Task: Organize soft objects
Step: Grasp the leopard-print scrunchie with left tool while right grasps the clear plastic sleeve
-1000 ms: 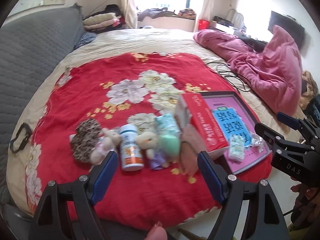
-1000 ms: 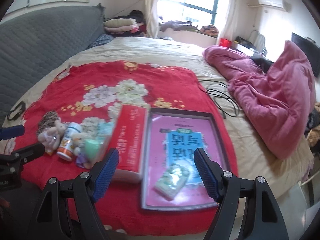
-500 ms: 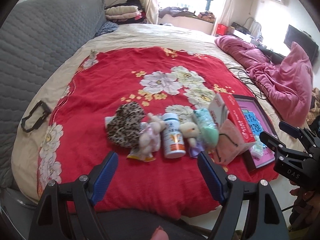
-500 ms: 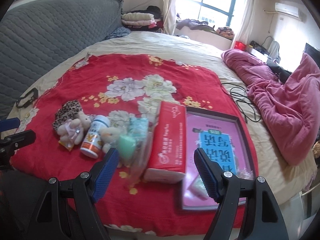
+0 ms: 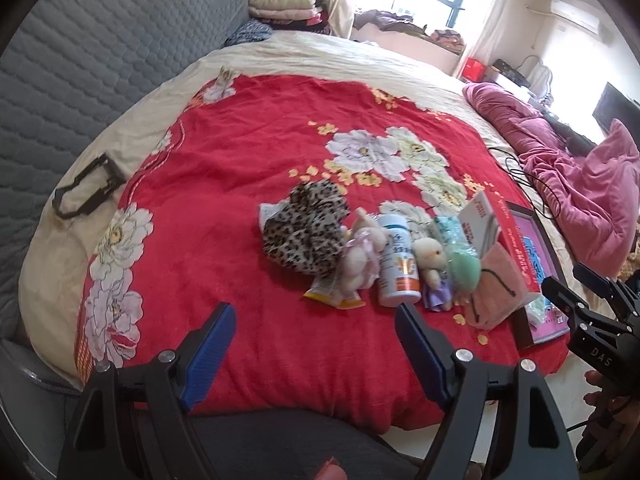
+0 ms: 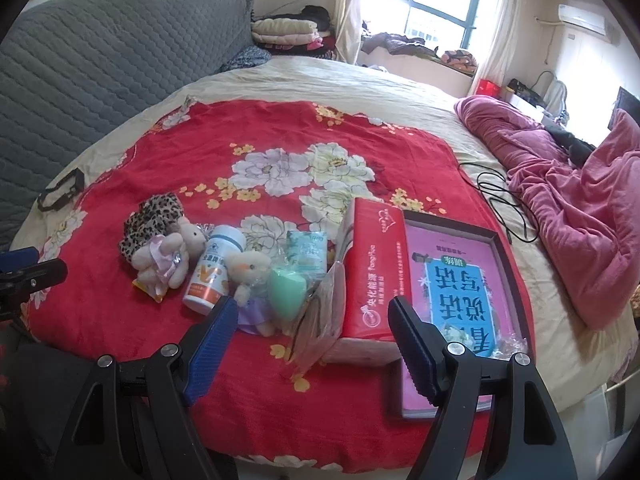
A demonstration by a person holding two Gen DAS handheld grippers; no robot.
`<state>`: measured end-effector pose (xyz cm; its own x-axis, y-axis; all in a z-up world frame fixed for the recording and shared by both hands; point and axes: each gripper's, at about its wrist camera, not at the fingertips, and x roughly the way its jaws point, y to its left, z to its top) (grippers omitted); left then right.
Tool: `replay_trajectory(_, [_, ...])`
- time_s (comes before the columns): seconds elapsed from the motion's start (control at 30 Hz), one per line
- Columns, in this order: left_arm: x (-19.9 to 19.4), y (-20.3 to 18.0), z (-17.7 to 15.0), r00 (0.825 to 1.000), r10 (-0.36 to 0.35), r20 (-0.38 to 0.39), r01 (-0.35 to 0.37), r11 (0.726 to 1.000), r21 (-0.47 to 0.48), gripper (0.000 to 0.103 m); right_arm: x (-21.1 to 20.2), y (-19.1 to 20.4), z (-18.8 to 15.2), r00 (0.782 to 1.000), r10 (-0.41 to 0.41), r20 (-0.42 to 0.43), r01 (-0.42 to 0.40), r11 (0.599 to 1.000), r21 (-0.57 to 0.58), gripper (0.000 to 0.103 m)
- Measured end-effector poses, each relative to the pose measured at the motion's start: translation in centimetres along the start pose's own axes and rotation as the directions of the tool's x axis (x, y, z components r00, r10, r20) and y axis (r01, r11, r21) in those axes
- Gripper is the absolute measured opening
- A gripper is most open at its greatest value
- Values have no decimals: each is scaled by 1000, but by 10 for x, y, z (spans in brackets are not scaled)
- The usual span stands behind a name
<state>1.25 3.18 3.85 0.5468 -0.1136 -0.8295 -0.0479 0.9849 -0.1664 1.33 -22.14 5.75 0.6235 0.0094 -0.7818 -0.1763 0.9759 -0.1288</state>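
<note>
You are looking across the bed (image 6: 280, 80), where a red floral blanket (image 5: 240, 160) is lying spread and carrying every item.

Framed tray (image 6: 508, 264): sitting at the right of the row, holding a pink-and-blue printed sheet and a small clear packet at its near corner.

Red tissue pack (image 6: 380, 264): lying just beside the tray's left edge.

Leopard-print cloth (image 5: 304, 232): bunched at the left end of the row.

White bottle (image 6: 214, 274): lying on its side between two plush toys, the pink-dressed one (image 6: 166, 258) and the purple-dressed one (image 6: 250, 276).

Green soft piece (image 6: 288, 290) and teal packet (image 6: 308, 250): crowding against a pale pink pouch (image 5: 498, 288).

Left gripper (image 5: 312, 344) and right gripper (image 6: 308, 344): you are holding both above the near blanket edge, fingers spread wide and gripping nothing.

Progress: sorting is apparently not started; soft things are lying mixed with the bottle and packets, and all of it remains to be done.

Hard to read: the yellow wrapper under the pink-dressed toy is mostly covered, and the right fingers are hiding the tray's near side.
</note>
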Motion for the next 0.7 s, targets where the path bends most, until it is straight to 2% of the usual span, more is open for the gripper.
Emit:
replay_trajectory(0.27, [24, 16, 2, 999, 15, -42, -16, 999, -30, 81, 24, 1, -11, 999, 3, -43, -3, 1000, -7, 79])
replay_trajectory(0.53, [50, 23, 16, 997, -8, -71, 5, 999, -48, 81, 44, -7, -19, 997, -2, -81, 4, 1000, 18, 79])
replay_trajectory(0.7, [67, 27, 24, 996, 10, -84, -14, 999, -50, 81, 50, -14, -20, 996, 3, -90, 0, 999, 42, 79])
